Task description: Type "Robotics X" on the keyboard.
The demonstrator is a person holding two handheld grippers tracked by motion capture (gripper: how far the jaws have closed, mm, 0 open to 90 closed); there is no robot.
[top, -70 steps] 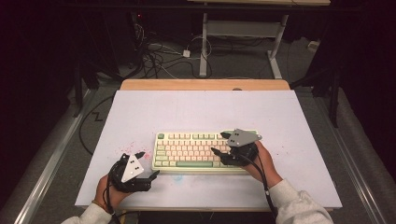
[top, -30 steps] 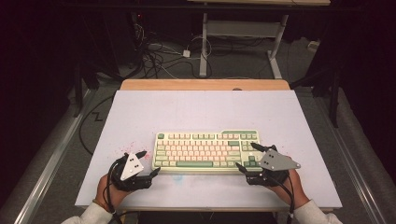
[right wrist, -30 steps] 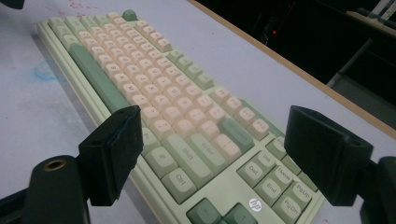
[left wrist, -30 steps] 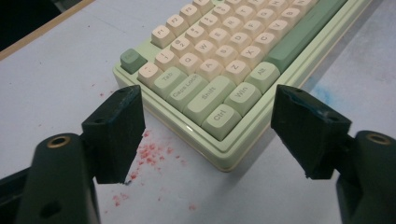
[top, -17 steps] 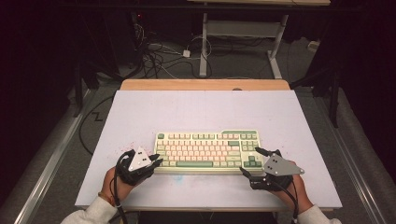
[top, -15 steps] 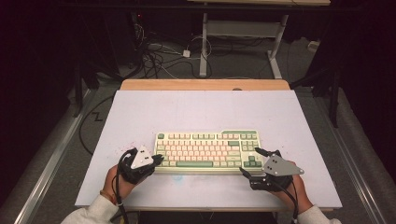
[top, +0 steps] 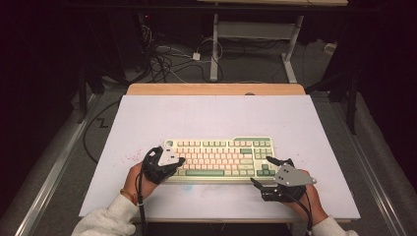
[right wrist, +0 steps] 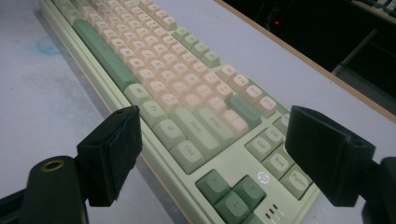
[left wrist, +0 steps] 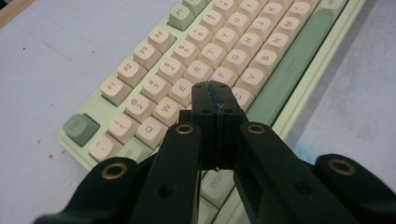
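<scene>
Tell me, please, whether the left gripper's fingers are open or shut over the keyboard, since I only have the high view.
Observer: The left gripper is shut. Its fingers have just been closing, and they are now pad to pad with nothing between them.
Operator: Which keys are they over?
Observer: On the keyboard, the tips sit beside the E key, in the letter rows. I cannot tell whether they press.
Operator: And the right one?
Observer: The right gripper is open, its fingers wide apart, with the arrow keys and a small hp logo between them in its own view.
</scene>
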